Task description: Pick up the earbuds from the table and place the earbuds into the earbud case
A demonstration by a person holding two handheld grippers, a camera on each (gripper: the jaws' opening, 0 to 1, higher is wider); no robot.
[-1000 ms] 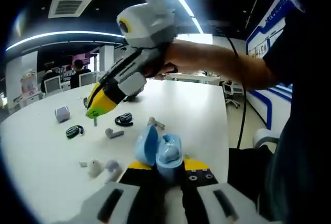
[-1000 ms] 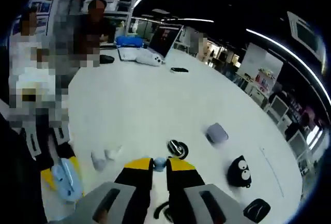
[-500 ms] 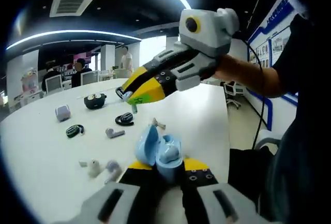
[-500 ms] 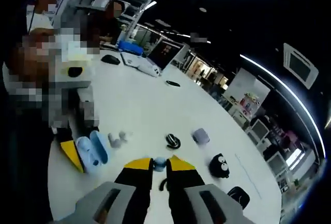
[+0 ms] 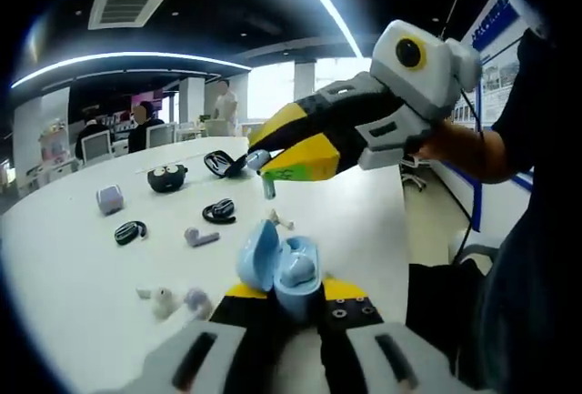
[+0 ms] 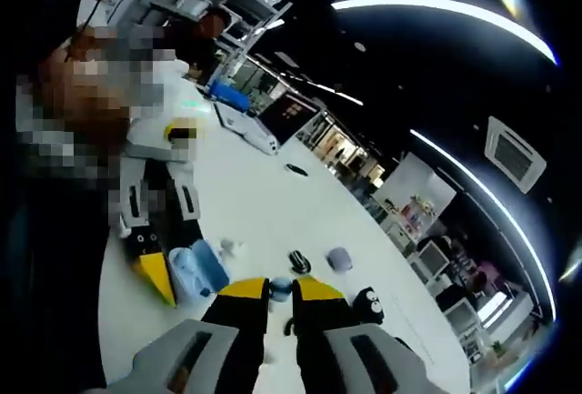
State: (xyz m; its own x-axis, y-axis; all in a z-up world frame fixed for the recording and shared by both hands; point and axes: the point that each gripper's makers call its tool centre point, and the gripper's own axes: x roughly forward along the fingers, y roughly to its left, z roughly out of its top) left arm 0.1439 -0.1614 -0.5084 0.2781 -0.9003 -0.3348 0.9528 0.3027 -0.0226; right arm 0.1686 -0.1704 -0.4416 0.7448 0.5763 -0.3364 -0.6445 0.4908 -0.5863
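Two grippers, both busy: left gripper (image 5: 289, 296) clamps the open pale-blue earbud case (image 5: 280, 268), lid flipped toward 9 o'clock. Left gripper view alone shows loose earbuds (image 5: 202, 236) on the white bench (image 5: 82, 267). Right gripper (image 6: 281, 289) pinches a blue earbud (image 6: 281, 288), held above the case at 12 o'clock.

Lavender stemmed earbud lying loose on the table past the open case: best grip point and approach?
Pinch the lavender earbud across its rounded head, coming down from above. It lies flat on the white table with its stem sideways, so the stem probably offers little height. The black ear-hook earbud beside it leaves clearance.
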